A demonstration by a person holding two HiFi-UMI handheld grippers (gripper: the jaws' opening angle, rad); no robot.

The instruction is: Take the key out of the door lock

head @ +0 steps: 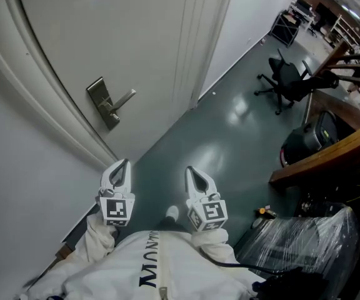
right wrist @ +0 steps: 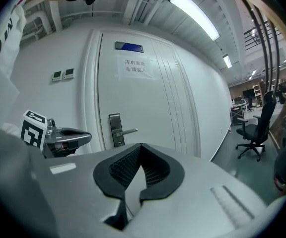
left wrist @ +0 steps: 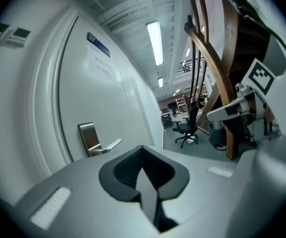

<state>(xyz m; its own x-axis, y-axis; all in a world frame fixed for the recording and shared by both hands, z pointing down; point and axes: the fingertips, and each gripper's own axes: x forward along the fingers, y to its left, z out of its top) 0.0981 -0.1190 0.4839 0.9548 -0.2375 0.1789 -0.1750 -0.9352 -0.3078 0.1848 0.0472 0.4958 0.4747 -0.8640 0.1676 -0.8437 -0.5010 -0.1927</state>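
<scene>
Both left gripper [head: 125, 164] and right gripper [head: 190, 169] closed, empty; door lock [head: 108, 103] well apart ahead.

paper notice [right wrist: 135, 66] on door [right wrist: 153, 103] reads 库房重地 非请勿入 | blue plate [right wrist: 129, 46] above: illegible | white garment [head: 149, 267] lettering: partly hidden

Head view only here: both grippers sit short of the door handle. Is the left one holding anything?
Observer: No. The left gripper view shows the left gripper shut, nothing between its jaws.
Operator: And the right?
Observer: The right gripper is shut and empty too, in its own view.
Operator: Anything on the door above the handle?
Observer: A paper notice, with a blue plate over it.
</scene>
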